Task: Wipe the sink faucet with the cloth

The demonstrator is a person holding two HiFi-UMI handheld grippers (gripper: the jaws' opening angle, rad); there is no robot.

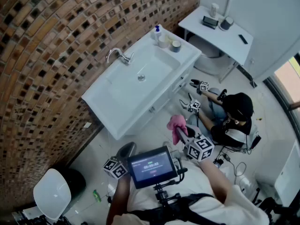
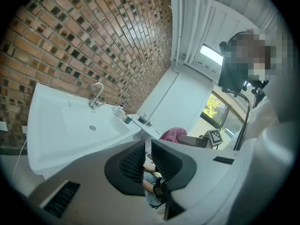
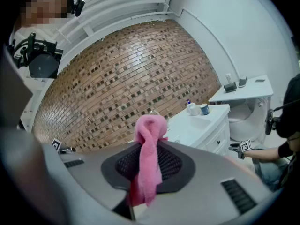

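Pink cloth (image 3: 149,153), bunched and drooping, sits pinched between the right hand-held gripper's (image 1: 180,134) jaws, well apart from the curved chrome faucet (image 1: 118,56) upright behind the white sink (image 1: 126,93).

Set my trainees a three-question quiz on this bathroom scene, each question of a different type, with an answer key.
1. True or false: the pink cloth is touching the faucet.
2. Multiple choice: the faucet stands A) at the back edge of the sink, by the brick wall; B) at its front edge; C) in the middle of the basin.
3. Short answer: which gripper's jaws clamp the cloth, and what do the other's hold?

Key:
1. False. The cloth is held out in front of the sink, clear of it.
2. A.
3. The right gripper clamps the cloth. The jaws of the left gripper hold nothing.
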